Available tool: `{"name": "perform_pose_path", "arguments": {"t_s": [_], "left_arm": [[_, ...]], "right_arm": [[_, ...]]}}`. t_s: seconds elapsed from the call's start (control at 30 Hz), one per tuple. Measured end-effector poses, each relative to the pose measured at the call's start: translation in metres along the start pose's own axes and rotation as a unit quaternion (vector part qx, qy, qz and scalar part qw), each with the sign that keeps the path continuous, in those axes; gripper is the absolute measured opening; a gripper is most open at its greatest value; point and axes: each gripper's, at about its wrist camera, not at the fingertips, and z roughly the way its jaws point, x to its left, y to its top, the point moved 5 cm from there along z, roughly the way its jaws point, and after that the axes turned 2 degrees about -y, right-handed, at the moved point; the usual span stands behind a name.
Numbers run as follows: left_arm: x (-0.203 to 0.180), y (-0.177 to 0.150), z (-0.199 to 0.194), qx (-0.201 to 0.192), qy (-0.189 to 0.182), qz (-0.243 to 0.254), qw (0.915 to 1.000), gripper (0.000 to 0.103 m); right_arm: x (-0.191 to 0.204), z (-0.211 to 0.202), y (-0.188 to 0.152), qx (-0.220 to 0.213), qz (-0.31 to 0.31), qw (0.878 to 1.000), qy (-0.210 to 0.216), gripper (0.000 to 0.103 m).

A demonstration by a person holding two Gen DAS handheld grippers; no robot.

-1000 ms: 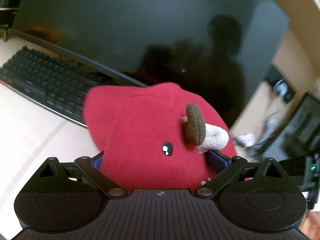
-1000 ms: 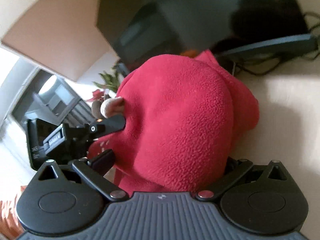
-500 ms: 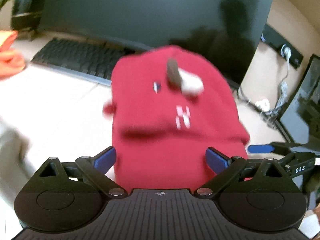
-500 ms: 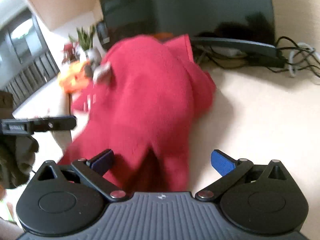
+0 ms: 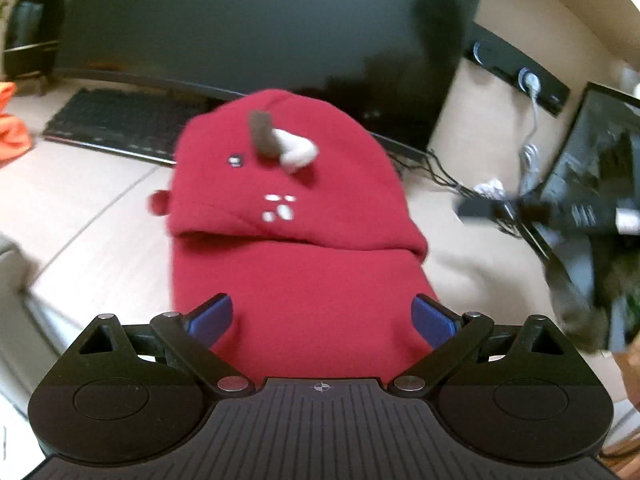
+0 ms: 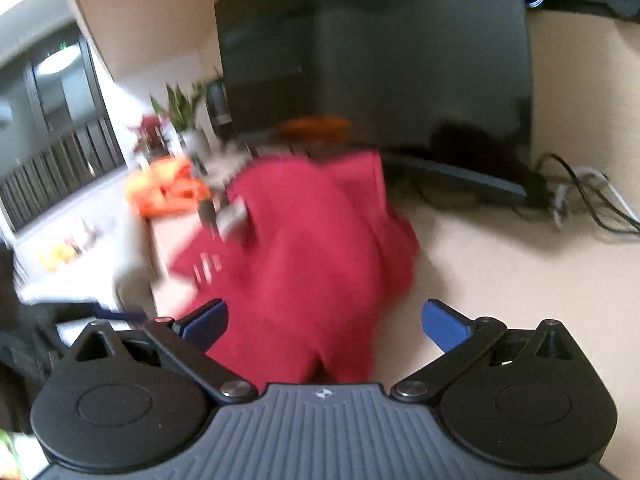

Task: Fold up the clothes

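Red fleece hooded garment (image 5: 304, 248): lies on the beige desk (image 5: 92, 216), hood end toward the monitor (image 5: 256, 28). The hood carries a small dark eye, white stitched marks, and a brown-and-cream horn (image 5: 280, 146). Folded over itself, hood flap lying on the body.

Left gripper (image 5: 322, 318): jaws spread wide, blue pads on either side of the garment's near edge, holding nothing. Whether the pads touch the fleece cannot be told.

Right gripper (image 6: 326, 320): likewise spread open, the left pad over the cloth, the right pad over bare desk; nothing clamped. The view is blurred.

Containers: none made out.

Surface: beige desk; black keyboard (image 5: 116, 124) at the monitor's foot, left of the garment; orange cloth (image 5: 12, 128) at the far left edge; tangle of cables (image 6: 580, 196) to the right, behind the monitor base.

Room: a second dark screen (image 5: 592, 168) at right; potted plant (image 6: 180, 108) and a window with dark bars behind the orange cloth, in the right wrist view.
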Motion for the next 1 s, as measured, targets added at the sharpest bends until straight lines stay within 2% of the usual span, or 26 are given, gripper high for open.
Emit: {"name": "perform_pose_path", "arguments": {"t_s": [0.07,0.13,0.2,0.23,0.3,0.37,0.47,0.57,0.7,0.8,0.87,0.93,1.0], "left_arm": [[-0.005,-0.004,0.007,0.015,-0.007,0.004,0.9999,0.099],[-0.006,-0.005,0.004,0.01,-0.014,-0.005,0.9998,0.099],[-0.002,-0.005,-0.004,0.002,-0.007,-0.019,0.9998,0.099],[0.0,-0.005,-0.008,-0.001,-0.002,-0.023,0.9997,0.099],[0.0,-0.01,-0.014,0.003,0.013,-0.018,0.9998,0.099],[-0.002,-0.017,-0.018,0.015,0.02,-0.006,0.9997,0.099],[-0.008,-0.03,-0.019,0.032,0.027,0.012,0.999,0.099],[-0.012,-0.041,-0.018,0.031,0.059,0.031,0.9973,0.099],[-0.01,-0.049,-0.011,0.025,0.124,0.06,0.9901,0.099],[-0.006,-0.054,-0.007,0.026,0.158,0.08,0.9839,0.099],[0.001,-0.056,-0.006,0.024,0.165,0.066,0.9837,0.099],[0.007,-0.056,-0.007,0.018,0.169,0.048,0.9843,0.099],[0.011,-0.054,-0.011,0.005,0.167,0.031,0.9855,0.099]], "right_arm": [[-0.001,0.005,0.003,0.002,-0.002,1.0,-0.008,0.103],[-0.003,0.005,-0.006,0.014,0.004,1.0,-0.004,0.102],[-0.005,0.002,-0.019,0.028,0.015,1.0,0.004,0.083],[-0.008,-0.002,-0.031,0.038,0.029,0.999,0.014,0.077],[-0.006,-0.002,-0.048,0.058,0.065,0.995,0.041,0.058],[0.002,0.003,-0.058,0.067,0.09,0.992,0.065,0.055],[0.015,0.011,-0.072,0.081,0.127,0.983,0.102,0.046],[0.027,0.019,-0.084,0.092,0.151,0.976,0.128,0.042],[0.041,0.026,-0.072,0.089,0.15,0.974,0.142,0.026],[0.046,0.001,-0.046,0.035,0.145,0.972,0.183,0.024],[0.049,-0.008,-0.029,0.014,0.132,0.974,0.184,0.024],[0.051,-0.007,-0.025,0.02,0.122,0.977,0.176,0.024],[0.053,0.001,-0.035,0.046,0.128,0.975,0.178,0.026]]}}
